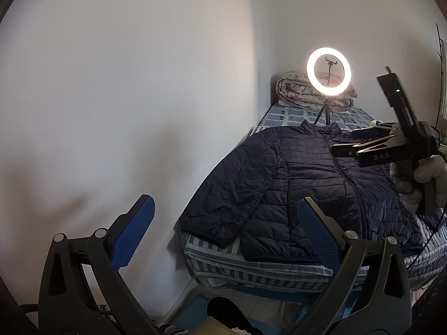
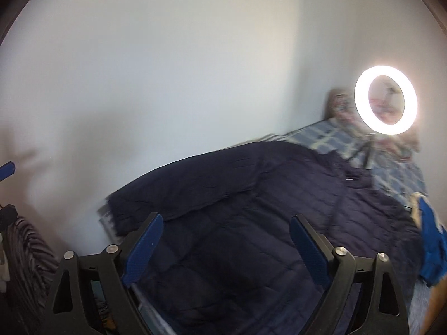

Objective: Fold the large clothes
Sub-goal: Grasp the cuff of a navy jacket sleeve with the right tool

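Observation:
A dark navy quilted puffer jacket [image 1: 301, 184] lies spread flat, front up, on the bed, with its collar toward the ring light. It also fills the middle of the right wrist view [image 2: 251, 209], blurred. My left gripper [image 1: 226, 223] is open and empty, held off the near left corner of the bed, short of the jacket's sleeve and hem. My right gripper [image 2: 226, 240] is open and empty above the jacket's lower part. It also shows in the left wrist view [image 1: 346, 142], held in a gloved hand over the jacket's right side.
The bed [image 1: 251, 268] has a blue and white striped sheet and stands against a white wall [image 1: 125, 97]. A lit ring light on a tripod [image 1: 328, 71] and a folded floral quilt [image 1: 293, 89] stand at the far end. A blue cloth [image 2: 433, 248] lies at the right.

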